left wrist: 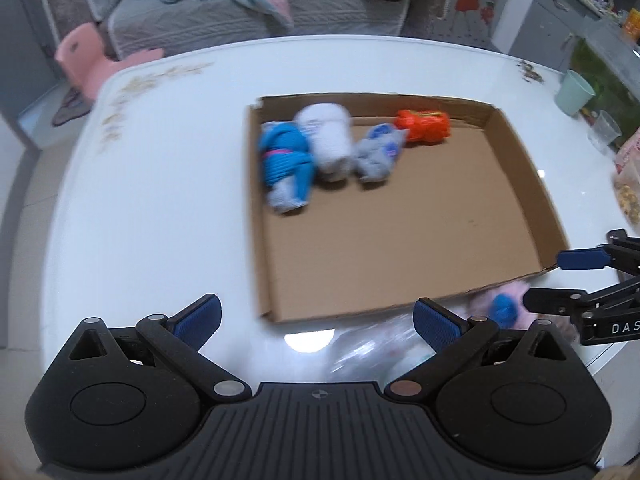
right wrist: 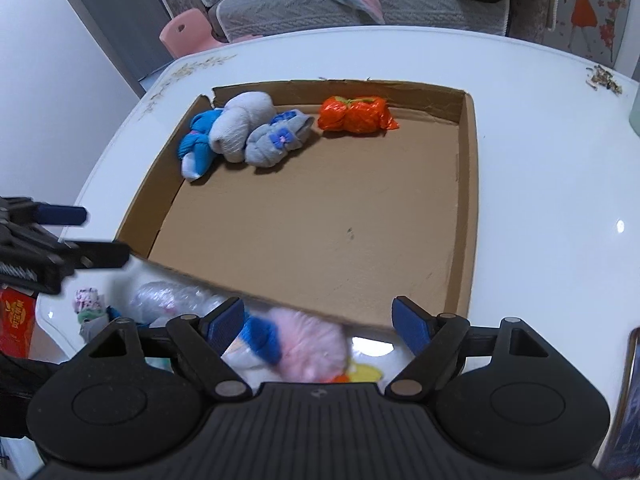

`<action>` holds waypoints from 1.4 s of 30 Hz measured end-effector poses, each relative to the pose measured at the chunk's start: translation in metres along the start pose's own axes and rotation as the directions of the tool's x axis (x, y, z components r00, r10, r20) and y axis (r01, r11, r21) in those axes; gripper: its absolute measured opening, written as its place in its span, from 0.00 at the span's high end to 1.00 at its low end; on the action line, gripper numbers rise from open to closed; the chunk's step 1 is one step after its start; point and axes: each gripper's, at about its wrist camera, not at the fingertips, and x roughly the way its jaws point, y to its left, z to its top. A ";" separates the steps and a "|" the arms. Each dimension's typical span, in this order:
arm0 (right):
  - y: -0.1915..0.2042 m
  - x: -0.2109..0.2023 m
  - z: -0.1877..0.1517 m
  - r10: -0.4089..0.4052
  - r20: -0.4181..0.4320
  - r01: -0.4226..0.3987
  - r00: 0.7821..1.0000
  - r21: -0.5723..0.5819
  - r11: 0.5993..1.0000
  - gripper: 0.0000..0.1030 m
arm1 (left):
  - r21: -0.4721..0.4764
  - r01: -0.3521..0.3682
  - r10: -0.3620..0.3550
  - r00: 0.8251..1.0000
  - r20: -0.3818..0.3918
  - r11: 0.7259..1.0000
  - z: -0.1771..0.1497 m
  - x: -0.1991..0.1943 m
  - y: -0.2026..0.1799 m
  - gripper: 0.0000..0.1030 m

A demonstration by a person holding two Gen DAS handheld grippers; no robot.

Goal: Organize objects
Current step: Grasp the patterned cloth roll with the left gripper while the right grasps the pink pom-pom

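Hanging over the near edge of the white table (left wrist: 160, 200), the left gripper (left wrist: 316, 322) has its jaws spread wide with nothing between them; only the glossy tabletop and a crumpled clear plastic bag (right wrist: 172, 298) lie below. The right gripper (right wrist: 318, 322) is likewise released, its blue pads (right wrist: 408, 326) standing apart above a pink and white sock bundle with a blue cuff (right wrist: 296, 346), which lies on the table just outside the near wall of the cardboard tray (right wrist: 468, 200). The pads do not press on that bundle. Left of it, past the plastic bag, sits a smaller flowered sock roll (right wrist: 86, 300).

Inside the tray, four bundles are lined up along the far side: a blue and white sock roll (right wrist: 196, 148) in the far left corner, a white roll (right wrist: 240, 124) touching it, a grey roll with a small purple flower (right wrist: 276, 142) leaning against that, and an orange bundle (right wrist: 354, 114) a little apart to the right. The rest of the tray floor is bare cardboard.

Beyond the table stand a grey sofa (right wrist: 360, 12) with light blue clothes on it and a pink stool (right wrist: 188, 34).
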 end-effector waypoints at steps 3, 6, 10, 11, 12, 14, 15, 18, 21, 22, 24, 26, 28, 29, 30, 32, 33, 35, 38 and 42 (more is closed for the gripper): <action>0.007 -0.002 -0.012 0.007 -0.007 -0.007 1.000 -0.008 1.000 0.24 | -0.022 -0.023 0.023 1.000 -0.008 0.999 -0.012 -0.006 0.022 0.00; 0.012 0.001 -0.016 0.008 -0.013 -0.008 1.000 -0.008 1.000 0.24 | -0.066 -0.041 0.039 0.999 -0.023 0.997 -0.030 -0.005 0.046 0.00; 0.017 0.005 -0.019 0.005 -0.024 -0.005 1.000 -0.017 1.000 0.24 | -0.138 -0.061 0.055 0.997 -0.050 0.989 -0.063 0.000 0.078 0.00; 0.018 0.008 -0.020 0.008 -0.031 -0.009 0.999 -0.018 1.000 0.24 | -0.161 -0.066 0.058 0.997 -0.059 0.985 -0.070 0.001 0.085 0.00; 0.019 0.009 -0.020 0.007 -0.035 -0.008 0.999 -0.022 1.000 0.24 | -0.182 -0.077 0.065 0.996 -0.068 0.980 -0.077 0.003 0.090 0.00; 0.019 0.013 -0.022 0.004 -0.049 -0.005 0.999 -0.020 1.000 0.24 | -0.220 -0.089 0.072 0.994 -0.085 0.971 -0.087 0.008 0.098 0.00; 0.019 0.015 -0.023 0.004 -0.056 -0.005 0.998 -0.012 1.000 0.24 | -0.245 -0.089 0.069 0.994 -0.089 0.965 -0.091 0.010 0.101 0.00; 0.020 0.019 -0.025 -0.016 -0.063 0.016 0.998 -0.013 1.000 0.25 | -0.304 -0.089 0.059 0.993 -0.105 0.949 -0.100 0.016 0.103 0.00; 0.019 0.023 -0.027 -0.020 -0.076 0.021 0.997 0.007 1.000 0.28 | -0.331 -0.100 0.062 0.990 -0.123 0.938 -0.106 0.026 0.098 0.00; 0.018 0.024 -0.027 -0.025 -0.072 0.027 0.997 0.019 0.999 0.29 | -0.329 -0.102 0.061 0.989 -0.131 0.939 -0.109 0.029 0.097 0.00; 0.015 0.027 -0.027 -0.015 -0.079 0.019 0.997 0.044 0.999 0.31 | -0.327 -0.101 0.056 0.988 -0.142 0.940 -0.113 0.036 0.094 0.00; 0.015 0.030 -0.028 -0.019 -0.087 0.023 0.996 0.048 0.999 0.34 | -0.342 -0.107 0.058 0.987 -0.149 0.933 -0.117 0.041 0.094 0.00; 0.014 0.033 -0.029 -0.013 -0.091 0.018 0.996 0.054 0.998 0.42 | -0.357 -0.111 0.058 0.986 -0.154 0.927 -0.120 0.045 0.096 0.00; 0.014 0.033 -0.029 -0.011 -0.088 0.016 0.996 0.057 0.998 0.45 | -0.359 -0.112 0.057 0.986 -0.159 0.927 -0.122 0.047 0.096 0.00; 0.014 0.032 -0.029 -0.008 -0.081 0.013 0.997 0.062 0.998 0.48 | -0.362 -0.111 0.055 0.985 -0.162 0.925 -0.124 0.049 0.097 0.01; 0.013 0.031 -0.029 -0.007 -0.073 0.012 0.997 0.065 0.998 0.55 | -0.367 -0.111 0.054 0.985 -0.162 0.924 -0.127 0.052 0.097 0.03; 0.013 0.031 -0.029 -0.006 -0.071 0.010 0.997 0.064 0.998 0.56 | -0.368 -0.110 0.053 0.986 -0.160 0.923 -0.128 0.053 0.097 0.05; 0.014 0.029 -0.028 0.003 -0.070 0.001 0.998 0.062 0.998 0.57 | -0.347 -0.125 0.076 0.986 -0.151 0.930 -0.130 0.055 0.094 0.10; 0.015 0.024 -0.028 0.013 -0.061 -0.009 0.998 0.057 0.998 0.58 | -0.276 -0.147 0.115 0.985 -0.129 0.950 -0.128 0.054 0.087 0.22; 0.016 0.020 -0.028 0.025 -0.057 -0.022 0.998 0.055 0.998 0.58 | -0.248 -0.144 0.117 0.986 -0.120 0.958 -0.129 0.052 0.082 0.31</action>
